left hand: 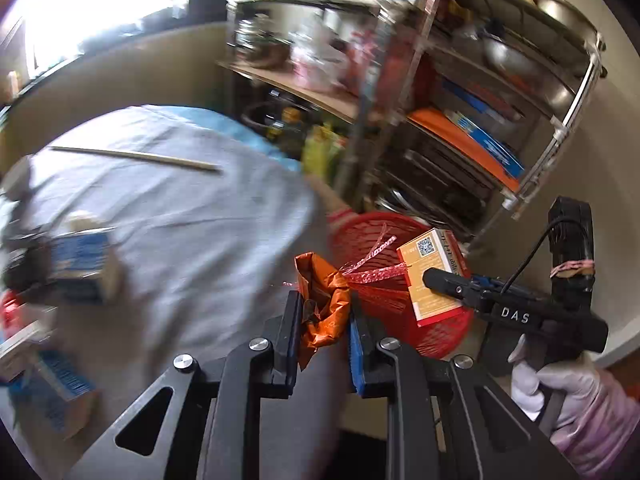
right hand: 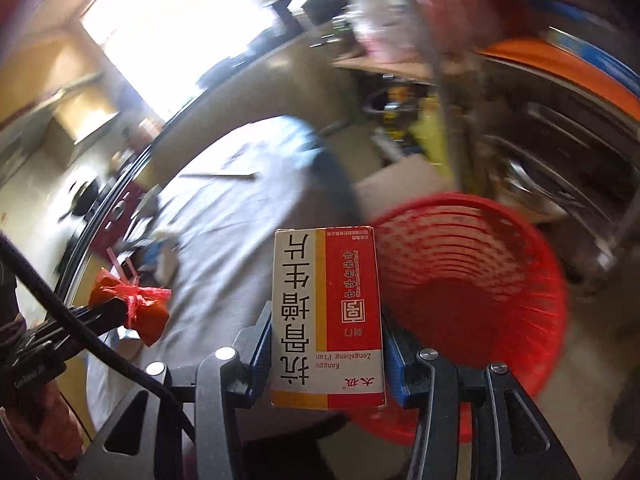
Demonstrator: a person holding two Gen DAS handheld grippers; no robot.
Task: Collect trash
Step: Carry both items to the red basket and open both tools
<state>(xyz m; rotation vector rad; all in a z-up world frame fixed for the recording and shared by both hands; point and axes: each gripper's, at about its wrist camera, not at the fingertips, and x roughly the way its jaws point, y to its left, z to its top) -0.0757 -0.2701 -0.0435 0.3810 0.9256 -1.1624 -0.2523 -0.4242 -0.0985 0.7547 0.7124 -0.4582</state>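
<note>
Over the red basket, right gripper clamps the medicine box, left gripper pinches the orange wrapper; neither dropped yet, blue cartons remain beside it.

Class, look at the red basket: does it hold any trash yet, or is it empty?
Empty, apparently: the right wrist view shows the red basket with its inside bare, though blurred.

Both claws are black frames with cut-out triangular windows and round silver screw heads near the finger roots. The left claw carries a blue ribbed pad on its right finger. The right claw has blue ribbed pads too; seen beside the left claw, it bears white letters "DAS", a thin black cable and a pink band. A whitish glove covers the hand behind it.
</note>
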